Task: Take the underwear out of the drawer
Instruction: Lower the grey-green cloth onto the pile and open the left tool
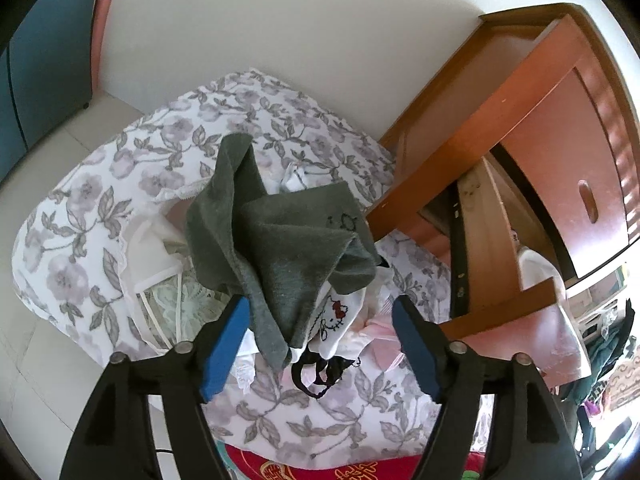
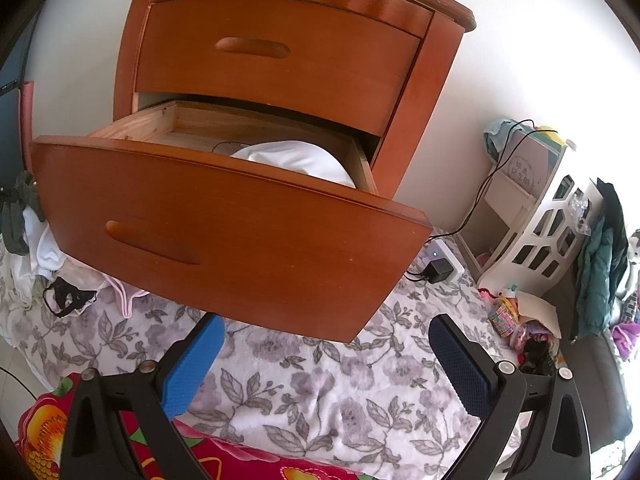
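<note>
Underwear is mostly piled on the floral blanket (image 1: 72, 240) already, grey pair (image 1: 280, 240) on top. Left gripper (image 1: 320, 344) is spread wide above the pile, nothing held. Right gripper (image 2: 324, 364) is gaping too, below the pulled-out lower drawer (image 2: 224, 224). A white garment (image 2: 296, 162) is left inside, so a reach in is probably needed next.

drawer (image 2: 224, 216) inside: mostly hidden behind its front; white cloth (image 2: 296, 160) only partly seen
pile (image 1: 328, 320): garments under grey cloth (image 1: 276, 240) hidden
</note>
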`<state>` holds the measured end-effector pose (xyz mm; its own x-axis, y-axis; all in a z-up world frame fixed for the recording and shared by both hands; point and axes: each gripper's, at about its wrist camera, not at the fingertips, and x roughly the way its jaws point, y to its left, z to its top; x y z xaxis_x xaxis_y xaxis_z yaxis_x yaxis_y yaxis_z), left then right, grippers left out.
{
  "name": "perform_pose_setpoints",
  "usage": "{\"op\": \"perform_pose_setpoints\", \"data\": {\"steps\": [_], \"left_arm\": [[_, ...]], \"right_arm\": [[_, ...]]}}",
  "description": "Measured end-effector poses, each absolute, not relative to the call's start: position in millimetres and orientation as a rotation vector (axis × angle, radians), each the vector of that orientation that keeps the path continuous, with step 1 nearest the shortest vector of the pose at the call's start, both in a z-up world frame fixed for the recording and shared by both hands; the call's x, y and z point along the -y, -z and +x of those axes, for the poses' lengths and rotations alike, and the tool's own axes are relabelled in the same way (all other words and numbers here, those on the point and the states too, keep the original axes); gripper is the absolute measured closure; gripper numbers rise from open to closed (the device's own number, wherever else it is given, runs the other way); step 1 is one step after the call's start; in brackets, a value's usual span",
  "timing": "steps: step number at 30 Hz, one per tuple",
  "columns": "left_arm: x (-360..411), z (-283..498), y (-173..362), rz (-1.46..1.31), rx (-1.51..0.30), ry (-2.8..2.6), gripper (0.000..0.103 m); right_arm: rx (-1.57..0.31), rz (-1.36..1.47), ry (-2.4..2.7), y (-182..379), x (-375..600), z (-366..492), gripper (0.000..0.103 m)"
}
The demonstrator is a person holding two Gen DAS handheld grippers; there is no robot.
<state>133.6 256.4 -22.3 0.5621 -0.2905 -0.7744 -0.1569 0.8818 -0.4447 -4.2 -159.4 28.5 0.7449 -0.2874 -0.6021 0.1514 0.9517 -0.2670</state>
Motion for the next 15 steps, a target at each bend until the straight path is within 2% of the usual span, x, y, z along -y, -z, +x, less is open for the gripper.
{"op": "perform_pose_setpoints", "data": {"steps": [2,5,7,15], "left_arm": [[-254.9,130.2,14.8,-0.492,-0.970,0.071,0.017],[-251.3,126.7,4.1,-0.458,-0.940,0.052,0.013],[-246.8,124.9,-3.3,-0.432,-0.914,0.048,0.002],[-231.8,120.1,-19.9,-0.382,-0.877,0.035,0.000]], "right_arm": [[-0.691,-0.207,0.242,-28.4,159.0,-4.5,0.000],[-0.690,-0.207,0.242,-28.3,158.9,-4.6,0.000],[-0.688,-0.205,0.242,-28.6,159.0,-4.9,0.000],[-0.669,-0.189,0.239,-32.0,161.0,-8.0,0.000]]}}
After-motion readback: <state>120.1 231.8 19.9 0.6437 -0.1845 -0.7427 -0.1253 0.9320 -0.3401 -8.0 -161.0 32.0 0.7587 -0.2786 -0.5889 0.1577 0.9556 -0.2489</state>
